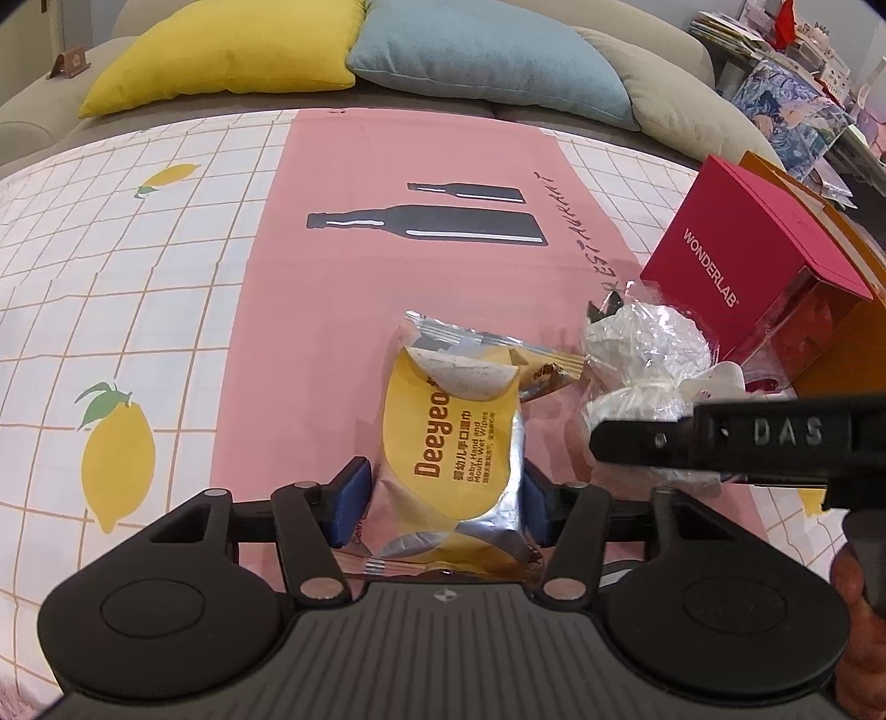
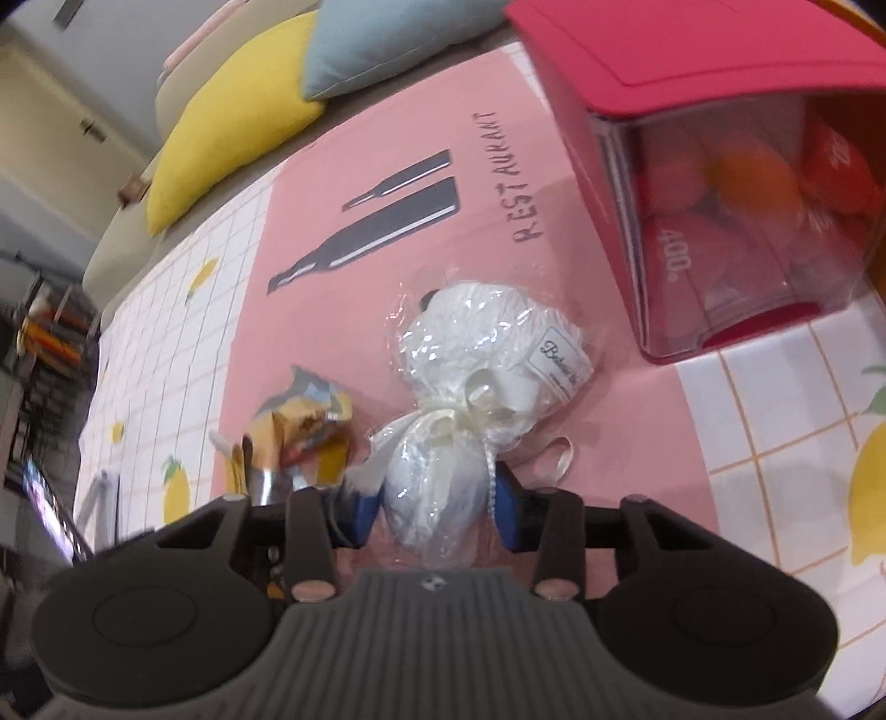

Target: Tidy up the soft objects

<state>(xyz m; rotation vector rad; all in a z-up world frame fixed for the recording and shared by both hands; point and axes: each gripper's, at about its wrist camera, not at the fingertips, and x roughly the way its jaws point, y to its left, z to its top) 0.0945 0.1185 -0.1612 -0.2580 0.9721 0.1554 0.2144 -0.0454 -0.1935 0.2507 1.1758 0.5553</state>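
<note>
A yellow and silver pack of Deeyeo wet wipes [image 1: 451, 443] lies on the pink part of the tablecloth, and my left gripper [image 1: 446, 501] is shut on its near end. A white soft toy wrapped in clear plastic with a ribbon [image 2: 470, 376] lies to the right of the wipes. My right gripper [image 2: 437, 507] is shut on the toy's lower end. The toy shows in the left wrist view [image 1: 642, 354], with the right gripper's black body [image 1: 736, 437] across it. The wipes pack shows crumpled in the right wrist view [image 2: 302, 437].
A red WONDERLAB box [image 1: 742, 255] with a clear front stands at the right, close to the toy; it holds red and orange items [image 2: 742, 194]. An orange box [image 1: 853, 310] is behind it. Yellow [image 1: 232, 52] and blue [image 1: 487, 55] cushions lie on the sofa beyond the table.
</note>
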